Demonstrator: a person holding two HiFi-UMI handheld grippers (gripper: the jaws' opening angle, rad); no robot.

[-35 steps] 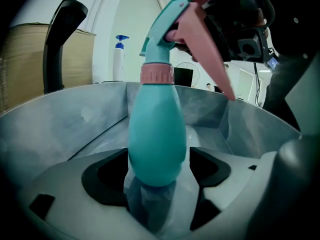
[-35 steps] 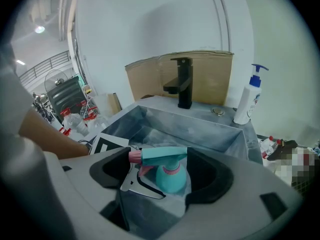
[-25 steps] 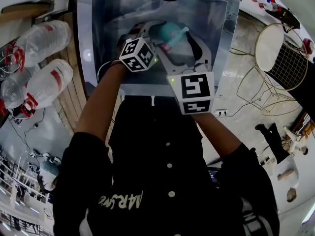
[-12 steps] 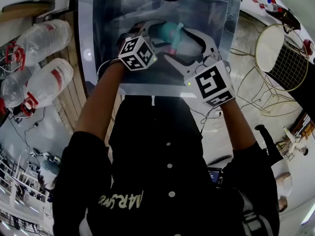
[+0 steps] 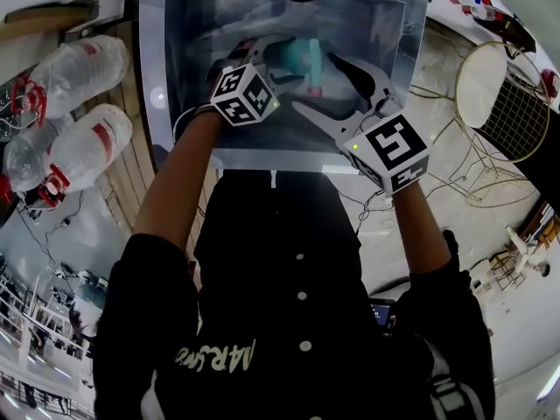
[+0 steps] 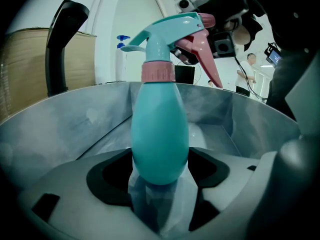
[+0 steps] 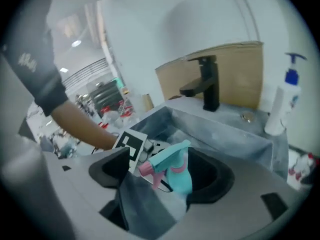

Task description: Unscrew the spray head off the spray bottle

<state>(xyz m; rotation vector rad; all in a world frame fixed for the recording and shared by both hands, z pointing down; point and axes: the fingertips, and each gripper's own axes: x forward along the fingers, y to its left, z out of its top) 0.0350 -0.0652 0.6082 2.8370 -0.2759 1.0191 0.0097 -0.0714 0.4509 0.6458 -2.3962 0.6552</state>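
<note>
A teal spray bottle [image 6: 160, 134] stands upright over the steel sink [image 5: 175, 68]. My left gripper [image 6: 161, 173] is shut on its lower body. The bottle's teal spray head [image 6: 170, 29] has a pink trigger and sits on a pink collar [image 6: 158, 72]. In the head view my left gripper [image 5: 278, 59] holds the bottle [image 5: 293, 58] from the left, and my right gripper [image 5: 337, 90] comes in from the lower right. In the right gripper view my right gripper [image 7: 162, 179] has wide jaws that are opening. The spray head [image 7: 167, 159] shows in the gap with neither pad on it.
A black faucet [image 7: 210, 84] rises behind the sink, with a white pump dispenser [image 7: 280, 104] to its right. Large plastic water jugs [image 5: 79, 68] lie on the wooden floor to the left. A gold wire chair [image 5: 499, 86] stands to the right.
My right gripper has swung out to the right and turned, its jaws now off the spray head. The spray head's nozzle has turned from pointing right to pointing toward me. The left gripper has stayed put.
</note>
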